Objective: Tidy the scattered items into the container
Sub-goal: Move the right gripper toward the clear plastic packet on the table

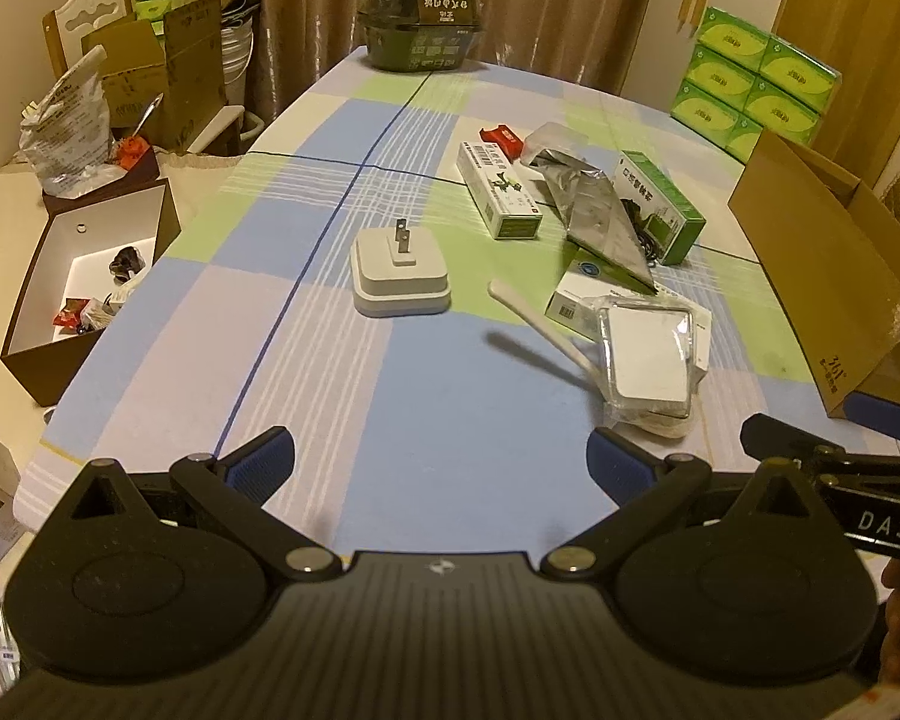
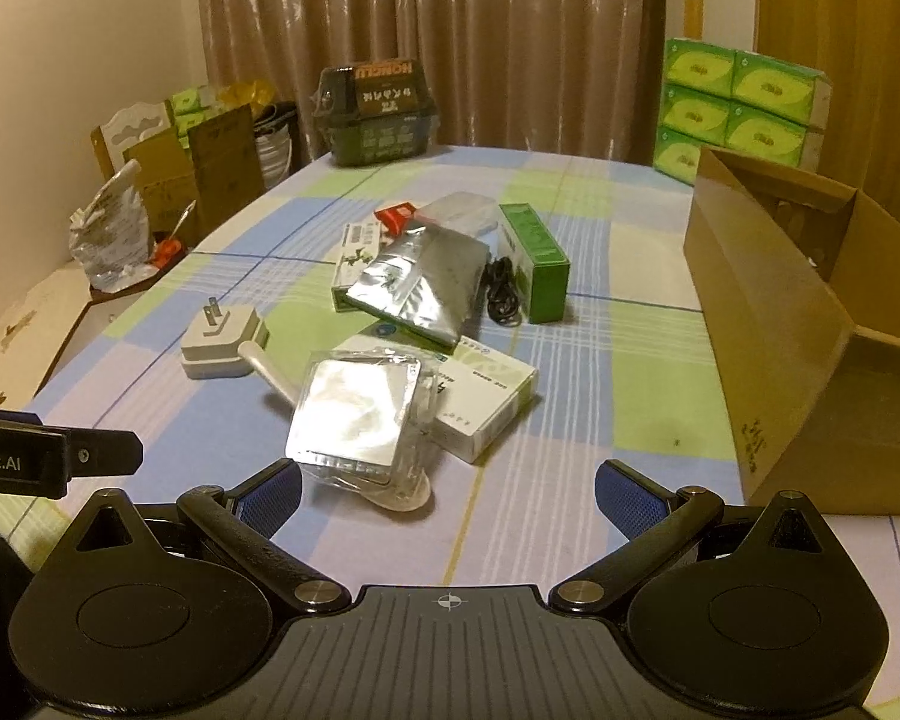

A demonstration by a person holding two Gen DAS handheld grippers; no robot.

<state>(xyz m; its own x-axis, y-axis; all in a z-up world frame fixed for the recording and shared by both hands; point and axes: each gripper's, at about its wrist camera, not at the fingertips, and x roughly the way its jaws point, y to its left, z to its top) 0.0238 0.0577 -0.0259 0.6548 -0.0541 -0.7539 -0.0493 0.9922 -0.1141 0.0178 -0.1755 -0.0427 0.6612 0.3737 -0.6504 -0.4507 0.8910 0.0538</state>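
Judging from how things lie, the tidying has hardly begun, if at all: every scattered item in sight sits out on the checked surface (image 2: 570, 468), and the open cardboard box (image 2: 768, 324) on its right side, which I take to be the container, shows nothing inside as far as its visible interior goes, though part of it is hidden. Both tongs are released and empty: the left tongs (image 1: 441, 462) hover over bare cloth near the front edge, and the right tongs (image 2: 447, 495) hover just short of the nearest item, a white square piece in clear wrap (image 2: 354, 414) that lies partly on a flat white box (image 2: 486, 396). A white stick (image 2: 267, 375) pokes out from under that wrapped piece. To the left, apart from the pile, a white plug adapter (image 1: 399, 273) rests with its prongs up. Farther back lie a silver foil bag (image 2: 432, 285), a green box (image 2: 537, 264), a black coiled cable (image 2: 501, 297) beside it, a white-and-green carton (image 1: 498, 189) and a small red packet (image 1: 501, 138). All of these are left to move; the wrapped piece looks the likeliest first pick for the right tongs.
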